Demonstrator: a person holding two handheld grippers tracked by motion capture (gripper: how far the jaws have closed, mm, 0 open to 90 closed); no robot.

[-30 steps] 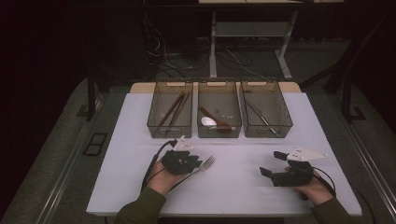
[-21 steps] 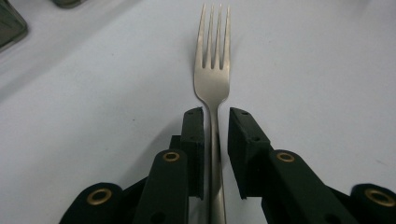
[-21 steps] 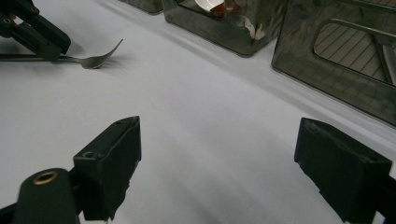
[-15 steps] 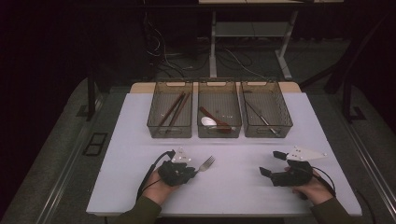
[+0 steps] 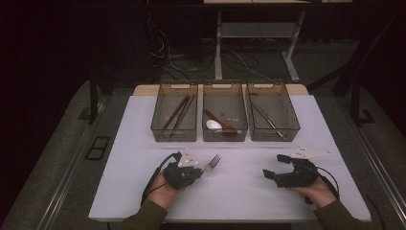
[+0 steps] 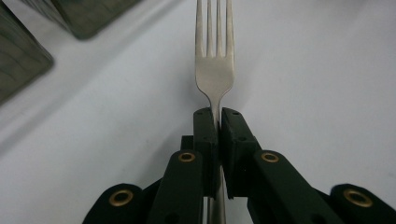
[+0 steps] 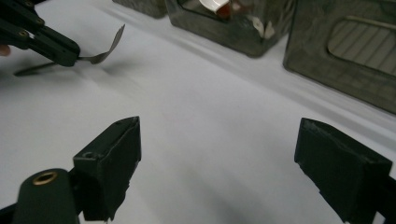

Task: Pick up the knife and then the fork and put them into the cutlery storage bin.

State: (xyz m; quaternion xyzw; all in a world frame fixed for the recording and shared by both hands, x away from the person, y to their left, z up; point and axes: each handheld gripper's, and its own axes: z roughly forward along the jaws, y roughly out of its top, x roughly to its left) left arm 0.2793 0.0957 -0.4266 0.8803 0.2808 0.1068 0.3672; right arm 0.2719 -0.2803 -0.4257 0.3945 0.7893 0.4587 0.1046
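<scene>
Left hand: the left hand (image 5: 163,189) comes in from the bottom edge, sleeve at the wrist, and holds the left gripper (image 5: 195,172) low over the near left part of the white table (image 5: 239,191), pointing up and to the right toward the bins.
Left gripper fingers: the two black jaws are pressed together on the neck of a metal fork (image 6: 214,70); the tines reach forward past the jaw tips, the handle runs back between them.
Fork position: in the high view the fork (image 5: 212,163) lies in front of the middle bin (image 5: 225,112), well apart from it.
Right hand: the right hand (image 5: 313,189) holds the right gripper (image 5: 277,167) at the near right, aimed leftward across the table.
Right gripper fingers: spread wide, with bare tabletop between them.
Bins: three clear bins stand side by side at the far edge; the left bin (image 5: 174,115) holds brown chopsticks, the middle one a white spoon (image 5: 214,125), the right bin (image 5: 273,112) thin metal utensils.
Writing: none can be read.
Open room: a broad bare stretch of table lies between the grippers and before the bins; both hands sit close to the near edge.
</scene>
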